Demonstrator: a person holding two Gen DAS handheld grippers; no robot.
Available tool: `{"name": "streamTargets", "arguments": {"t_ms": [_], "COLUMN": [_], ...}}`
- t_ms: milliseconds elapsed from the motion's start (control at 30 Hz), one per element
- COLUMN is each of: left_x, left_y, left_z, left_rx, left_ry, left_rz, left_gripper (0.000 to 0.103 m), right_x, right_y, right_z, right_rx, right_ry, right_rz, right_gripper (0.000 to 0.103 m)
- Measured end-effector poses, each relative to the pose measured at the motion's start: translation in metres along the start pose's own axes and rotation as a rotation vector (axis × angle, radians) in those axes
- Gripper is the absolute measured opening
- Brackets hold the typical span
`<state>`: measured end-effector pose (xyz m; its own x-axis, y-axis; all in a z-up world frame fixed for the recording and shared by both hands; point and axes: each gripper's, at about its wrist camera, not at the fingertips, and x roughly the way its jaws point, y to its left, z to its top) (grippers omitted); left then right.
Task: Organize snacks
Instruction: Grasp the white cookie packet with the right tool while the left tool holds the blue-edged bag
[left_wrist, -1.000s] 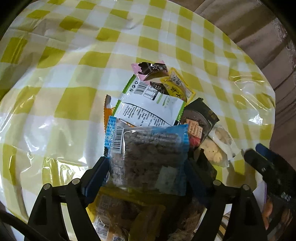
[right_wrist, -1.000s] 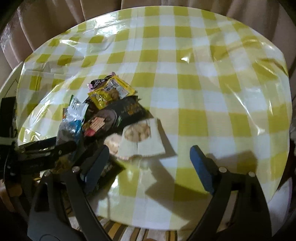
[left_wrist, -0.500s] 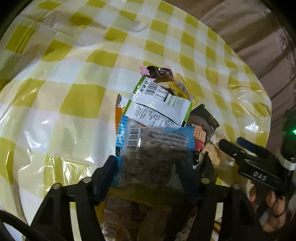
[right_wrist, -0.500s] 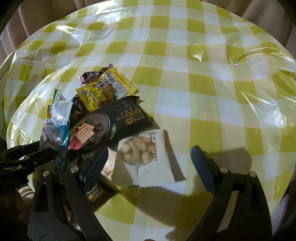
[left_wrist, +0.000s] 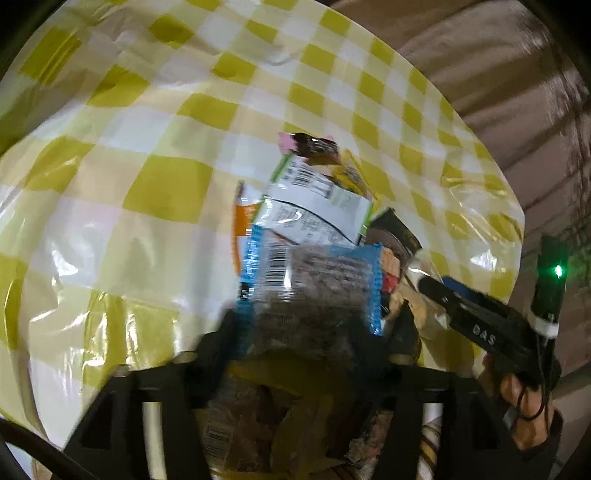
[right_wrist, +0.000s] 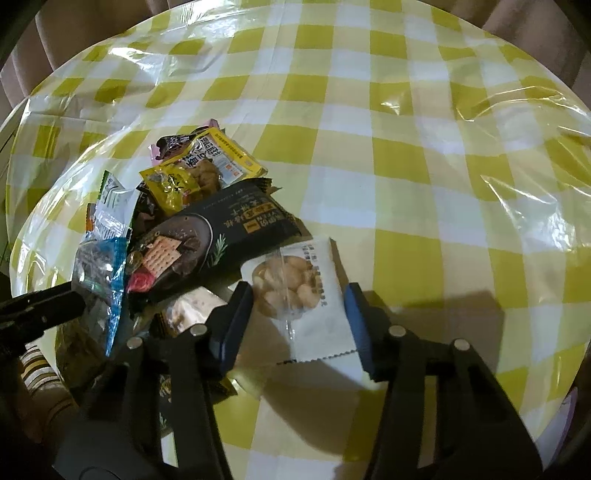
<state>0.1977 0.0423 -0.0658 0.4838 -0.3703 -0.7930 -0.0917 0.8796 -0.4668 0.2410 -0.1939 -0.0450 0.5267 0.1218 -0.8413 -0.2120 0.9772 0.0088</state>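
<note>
yellow checked tablecloth (right_wrist: 369, 166). right gripper (right_wrist: 299, 306) closing around white nut packet (right_wrist: 306, 295), pads not visibly pressing. left gripper (left_wrist: 303, 332) opening, blue-edged snack bag (left_wrist: 314, 280) between its jaws.

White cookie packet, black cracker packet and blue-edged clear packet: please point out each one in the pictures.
white cookie packet (right_wrist: 314, 306), right wrist view, on its white lower half.
black cracker packet (right_wrist: 236, 225), right wrist view, on its dark middle.
blue-edged clear packet (left_wrist: 314, 280), left wrist view, on its clear front.

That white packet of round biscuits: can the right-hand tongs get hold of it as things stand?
Probably yes. The white packet already lies between the closing right tongs, on top of the checked tablecloth, with nothing over it; only its far corner meets the black cracker packet.
</note>
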Motion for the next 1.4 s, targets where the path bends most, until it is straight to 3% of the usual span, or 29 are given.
{"name": "streamTargets", "arguments": {"t_ms": [100,233,533,667,833,933,1033,1200,1400], "left_x": [-0.001,-0.001,0.005,0.016,0.030,0.032,0.025,0.013,-0.012], "left_y": [0.008,0.004,-0.008,-0.021,-0.040,-0.045,-0.041,-0.035,-0.025], "left_z": [0.002,0.001,0.002,0.008,0.010,0.009,0.007,0.003,0.000], "left_rx": [-0.040,-0.019,0.044,0.126,0.242,0.273,0.245,0.212,0.153], "left_ry": [-0.010,0.000,0.038,0.051,0.066,0.063,0.054,0.026,-0.040], "left_rz": [-0.026,-0.031,0.020,0.048,0.143,0.152,0.076,0.062,0.001], "left_gripper": [0.078,0.078,0.084,0.094,0.096,0.085,0.062,0.058,0.041], "right_x": [-0.007,-0.017,-0.046,-0.053,-0.059,-0.060,-0.064,-0.070,-0.075], "right_y": [-0.004,-0.004,-0.003,-0.001,0.001,0.002,0.000,-0.003,-0.009], "right_z": [-0.003,-0.009,-0.027,-0.034,-0.039,-0.042,-0.044,-0.049,-0.055], "right_rx": [0.015,0.023,0.033,0.032,0.029,0.033,0.038,0.052,0.073], "right_ry": [-0.014,-0.028,-0.079,-0.089,-0.105,-0.106,-0.112,-0.121,-0.121], "right_rz": [0.004,0.008,0.032,0.042,0.045,0.052,0.061,0.072,0.080], "right_gripper": [0.053,0.053,0.052,0.052,0.052,0.052,0.052,0.052,0.052]}}
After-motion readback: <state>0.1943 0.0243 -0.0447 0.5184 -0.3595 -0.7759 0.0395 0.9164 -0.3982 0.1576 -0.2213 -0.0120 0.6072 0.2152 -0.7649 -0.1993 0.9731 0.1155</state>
